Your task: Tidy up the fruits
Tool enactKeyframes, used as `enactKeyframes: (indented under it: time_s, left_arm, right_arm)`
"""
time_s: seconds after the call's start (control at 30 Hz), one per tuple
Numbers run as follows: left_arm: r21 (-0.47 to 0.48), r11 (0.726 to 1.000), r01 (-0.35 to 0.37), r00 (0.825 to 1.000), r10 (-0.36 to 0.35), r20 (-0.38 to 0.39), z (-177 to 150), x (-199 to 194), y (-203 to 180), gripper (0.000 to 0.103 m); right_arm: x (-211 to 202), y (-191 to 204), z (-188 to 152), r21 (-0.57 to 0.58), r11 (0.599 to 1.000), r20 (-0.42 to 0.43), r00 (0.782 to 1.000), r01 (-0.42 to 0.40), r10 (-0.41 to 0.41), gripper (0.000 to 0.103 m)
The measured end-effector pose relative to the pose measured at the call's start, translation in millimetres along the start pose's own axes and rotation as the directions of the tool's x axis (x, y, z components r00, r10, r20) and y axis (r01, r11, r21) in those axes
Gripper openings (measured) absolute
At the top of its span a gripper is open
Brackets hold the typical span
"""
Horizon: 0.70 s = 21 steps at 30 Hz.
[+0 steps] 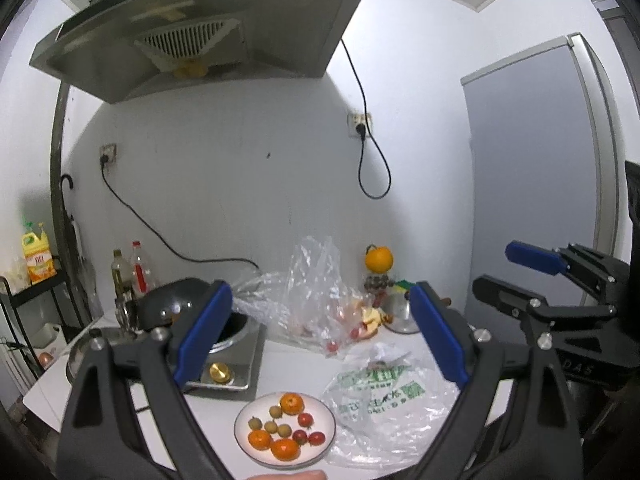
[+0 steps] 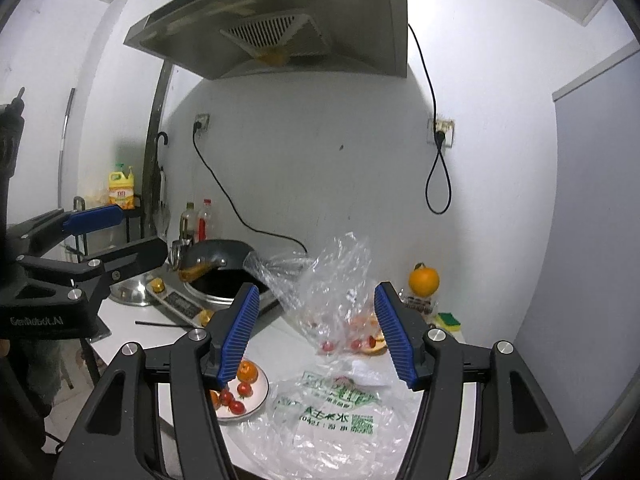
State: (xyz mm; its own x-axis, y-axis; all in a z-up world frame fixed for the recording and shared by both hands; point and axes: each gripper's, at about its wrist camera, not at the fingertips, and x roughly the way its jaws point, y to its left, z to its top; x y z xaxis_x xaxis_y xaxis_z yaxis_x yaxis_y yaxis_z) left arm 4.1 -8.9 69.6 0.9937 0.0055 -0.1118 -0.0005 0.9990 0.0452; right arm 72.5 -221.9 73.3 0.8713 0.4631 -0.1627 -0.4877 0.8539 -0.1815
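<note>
A white plate (image 1: 244, 446) near the counter's front edge holds small oranges (image 1: 291, 403), cherry tomatoes (image 1: 306, 420) and longans (image 1: 275, 412); it also shows in the right wrist view (image 2: 262, 394). A clear plastic bag (image 1: 312, 296) behind it holds more cherry tomatoes (image 2: 328, 346) and fruit pieces. A large orange (image 1: 378, 258) stands at the back right. My left gripper (image 1: 320, 336) is open and empty, raised above the plate. My right gripper (image 2: 316, 336) is open and empty, above a printed plastic bag (image 2: 336, 412).
A stove with a dark wok (image 2: 224, 260) stands at the left, with bottles (image 1: 138, 268) and a metal pot (image 2: 130, 290) beside it. A range hood (image 1: 200, 24) hangs overhead. A grey fridge (image 1: 532, 168) stands at the right. A sponge (image 2: 448, 319) lies by the wall.
</note>
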Motion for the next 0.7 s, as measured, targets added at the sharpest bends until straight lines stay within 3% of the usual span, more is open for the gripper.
enactKeyframes:
  time_s: [0.53,0.7]
  left_arm:
    - [-0.026,0.999,-0.036,0.992,0.039,0.124,44,-27,8,0.092]
    - [-0.033,0.998,-0.047,0.989,0.052,0.141,51,-31,11,0.092]
  right_arm:
    - [-27,-5,42,0.005,0.999,0.121,0.992,0.037,-0.037,0.065]
    - [-35,-5,52,0.006,0.999,0.154,0.987,0.043,-0.043,0.071]
